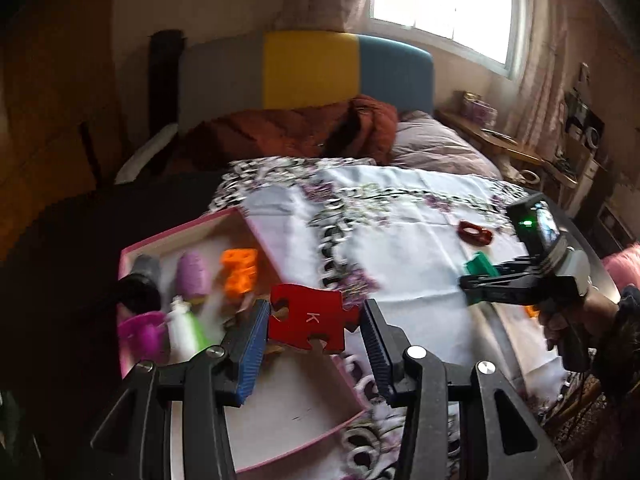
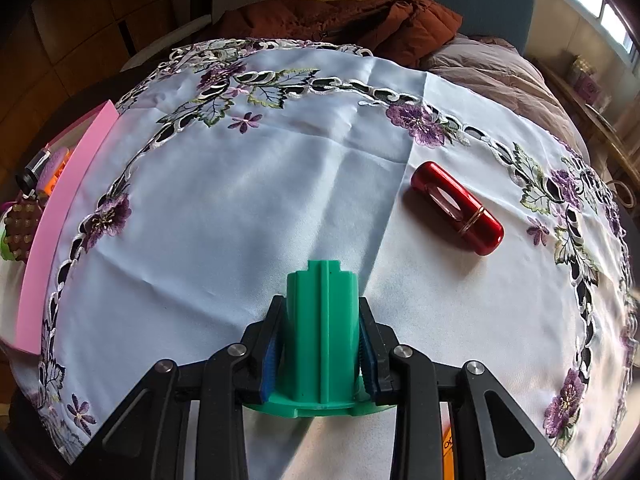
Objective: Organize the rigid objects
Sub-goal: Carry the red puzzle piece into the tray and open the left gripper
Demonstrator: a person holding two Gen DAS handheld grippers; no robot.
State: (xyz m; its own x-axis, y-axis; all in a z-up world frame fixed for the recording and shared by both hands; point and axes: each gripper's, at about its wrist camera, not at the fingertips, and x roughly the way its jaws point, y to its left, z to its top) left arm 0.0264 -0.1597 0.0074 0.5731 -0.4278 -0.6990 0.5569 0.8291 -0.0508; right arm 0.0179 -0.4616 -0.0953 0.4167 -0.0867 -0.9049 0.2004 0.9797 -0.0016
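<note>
In the left wrist view a red puzzle piece (image 1: 310,318) marked K hangs between my left gripper's (image 1: 316,330) blue pads, over the right wall of the pink box (image 1: 180,232). The left pad touches it; a gap shows at the right pad. The box holds an orange block (image 1: 240,270), a purple spool (image 1: 194,272), a white bottle (image 1: 182,326) and other small items. My right gripper (image 2: 322,354) is shut on a green plastic cylinder (image 2: 322,320) above the white embroidered cloth (image 2: 240,200). It also shows in the left wrist view (image 1: 480,280). A red capsule-shaped case (image 2: 458,208) lies on the cloth.
The pink box (image 2: 60,200) stands at the cloth's left edge. A bed with a rust-coloured blanket (image 1: 304,128) and a yellow and blue headboard lies behind. A wooden side shelf (image 1: 500,140) runs along the right wall under the window.
</note>
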